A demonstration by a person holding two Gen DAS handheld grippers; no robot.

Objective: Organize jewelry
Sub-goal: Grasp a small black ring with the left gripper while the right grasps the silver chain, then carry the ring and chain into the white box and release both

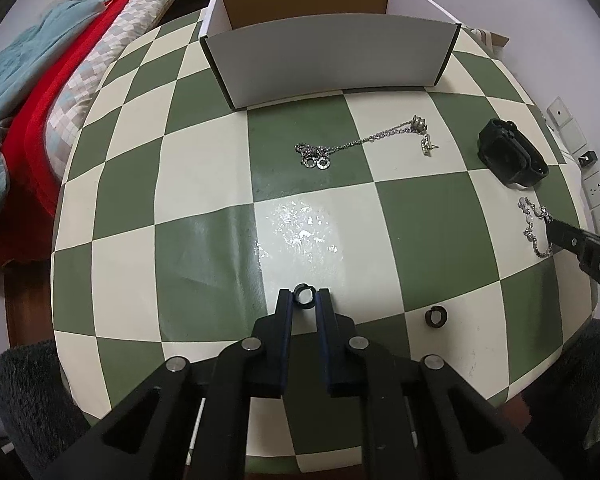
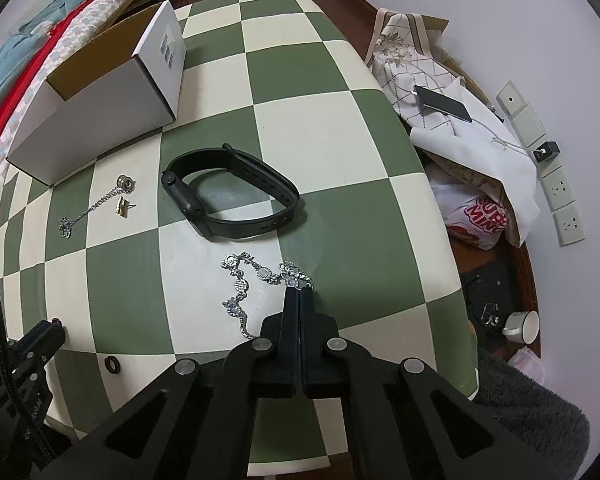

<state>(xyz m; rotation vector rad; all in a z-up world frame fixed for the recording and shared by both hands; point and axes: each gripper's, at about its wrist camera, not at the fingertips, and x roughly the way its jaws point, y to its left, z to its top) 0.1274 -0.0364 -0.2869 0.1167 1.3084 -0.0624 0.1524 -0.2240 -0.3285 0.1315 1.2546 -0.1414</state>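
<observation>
Small black ring (image 1: 304,297) stands upright; silver gemstone bracelet (image 2: 256,280) lies curled beside the black watch (image 2: 228,200).

I am pinching my right gripper (image 2: 299,290) shut on the silver bracelet (image 2: 256,280) at lower centre of the frame, its links trailing off to the left over the checked table (image 2: 320,140). A black watch (image 2: 228,196) is lying above it at centre. A white box (image 2: 112,96) is sitting upper left, a thin chain (image 2: 96,204) below it, and a black ring (image 2: 111,364) lower left.
</observation>
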